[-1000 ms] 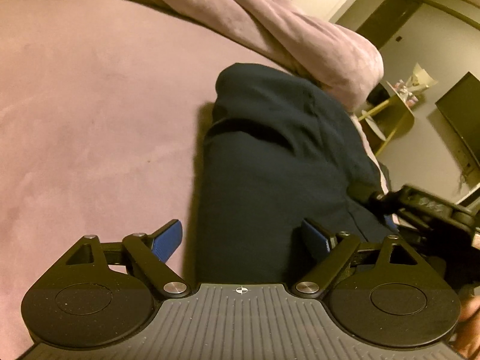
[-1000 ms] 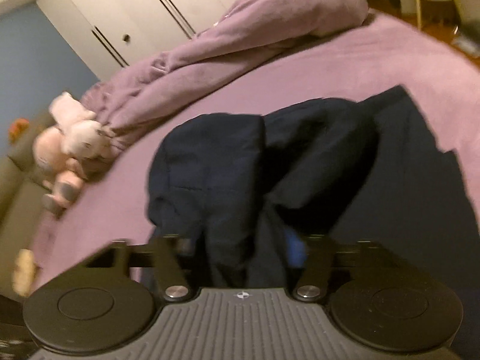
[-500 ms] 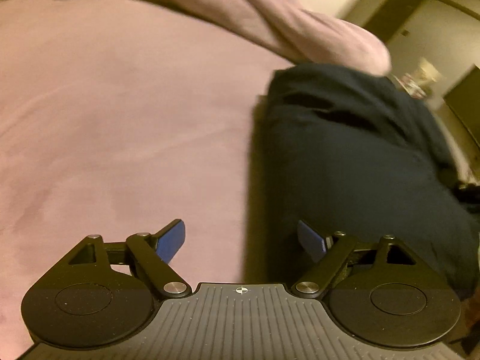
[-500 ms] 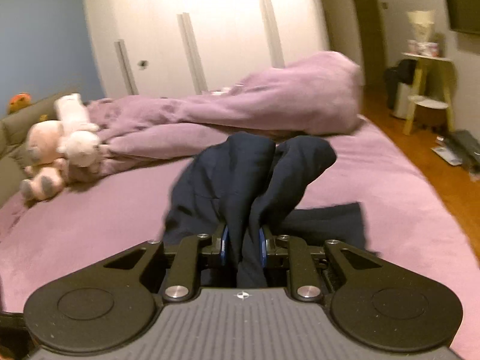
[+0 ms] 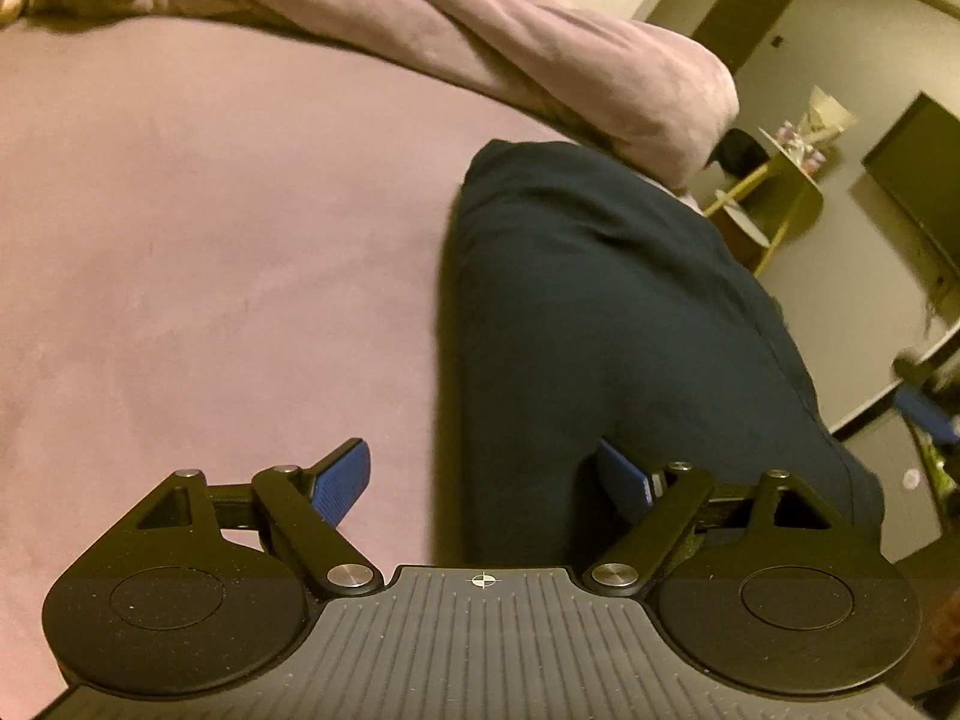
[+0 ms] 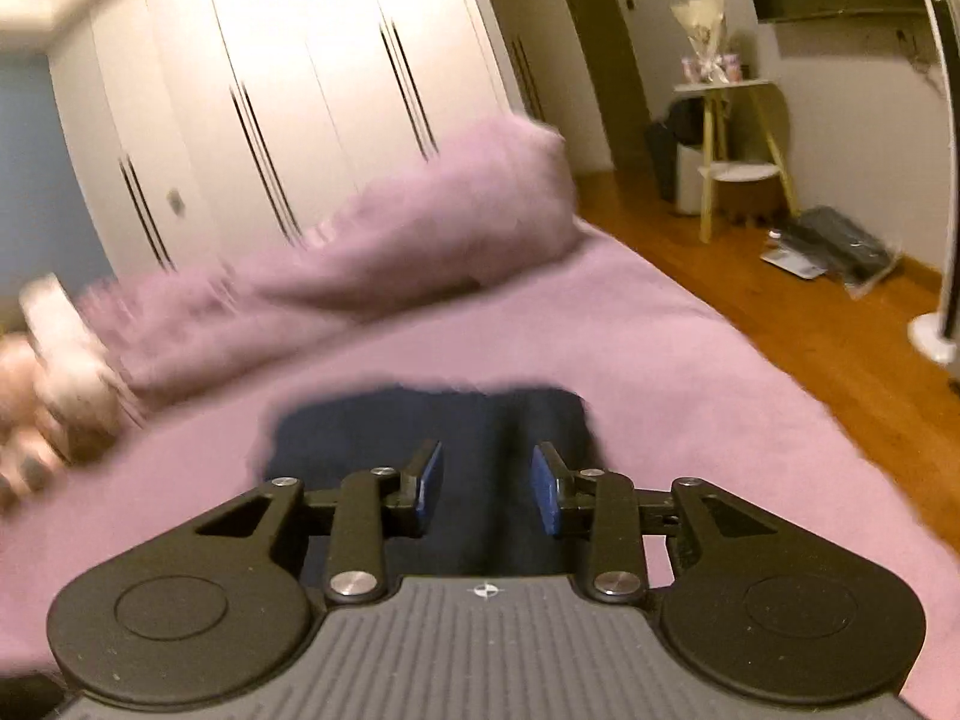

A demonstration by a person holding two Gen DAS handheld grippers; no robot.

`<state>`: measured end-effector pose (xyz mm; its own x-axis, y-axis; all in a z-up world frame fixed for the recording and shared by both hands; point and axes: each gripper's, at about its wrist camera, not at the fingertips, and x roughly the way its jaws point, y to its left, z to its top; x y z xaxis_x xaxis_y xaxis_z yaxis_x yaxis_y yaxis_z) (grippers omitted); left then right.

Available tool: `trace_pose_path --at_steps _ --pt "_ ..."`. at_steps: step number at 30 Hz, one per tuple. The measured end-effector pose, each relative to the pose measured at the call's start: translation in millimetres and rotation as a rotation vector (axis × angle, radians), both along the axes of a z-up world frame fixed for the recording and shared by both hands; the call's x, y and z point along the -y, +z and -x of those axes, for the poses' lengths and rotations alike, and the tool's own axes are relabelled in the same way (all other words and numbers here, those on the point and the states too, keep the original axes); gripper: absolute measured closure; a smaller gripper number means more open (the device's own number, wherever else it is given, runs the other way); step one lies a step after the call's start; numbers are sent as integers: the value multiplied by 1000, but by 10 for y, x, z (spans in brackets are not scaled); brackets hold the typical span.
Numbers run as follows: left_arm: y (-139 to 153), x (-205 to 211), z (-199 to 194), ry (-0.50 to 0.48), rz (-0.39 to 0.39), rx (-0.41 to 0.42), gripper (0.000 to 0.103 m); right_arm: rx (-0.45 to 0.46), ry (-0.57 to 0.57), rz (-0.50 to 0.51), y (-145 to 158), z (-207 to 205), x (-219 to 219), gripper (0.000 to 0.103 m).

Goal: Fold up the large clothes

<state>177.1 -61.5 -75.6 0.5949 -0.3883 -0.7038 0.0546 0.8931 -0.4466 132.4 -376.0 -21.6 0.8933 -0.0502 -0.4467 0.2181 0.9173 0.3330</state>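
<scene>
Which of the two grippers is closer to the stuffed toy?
Cannot tell. The stuffed toy lies far left of the right gripper, and far beyond the left gripper, by the blanket.

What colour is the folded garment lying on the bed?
Dark navy blue, plain with no pattern; the folded garment shows best in the left wrist view.

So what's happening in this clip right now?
A person with a handheld gripper in each hand is folding a dark navy garment on a bed with a purple sheet. The garment lies folded in a long strip. The left gripper is wide open at the garment's near edge, gripping nothing. The right gripper is opening above the cloth, with nothing between its pads. A bunched purple duvet lies beyond.
</scene>
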Motion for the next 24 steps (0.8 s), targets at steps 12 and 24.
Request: trace_pose_path --at_steps 12,24 --pt "140 132 -202 28 -76 47 17 -92 36 264 -747 -1251 -677 71" --pt "-302 1151 -919 93 -212 149 2 -10 -79 171 -1292 -1046 -290 57"
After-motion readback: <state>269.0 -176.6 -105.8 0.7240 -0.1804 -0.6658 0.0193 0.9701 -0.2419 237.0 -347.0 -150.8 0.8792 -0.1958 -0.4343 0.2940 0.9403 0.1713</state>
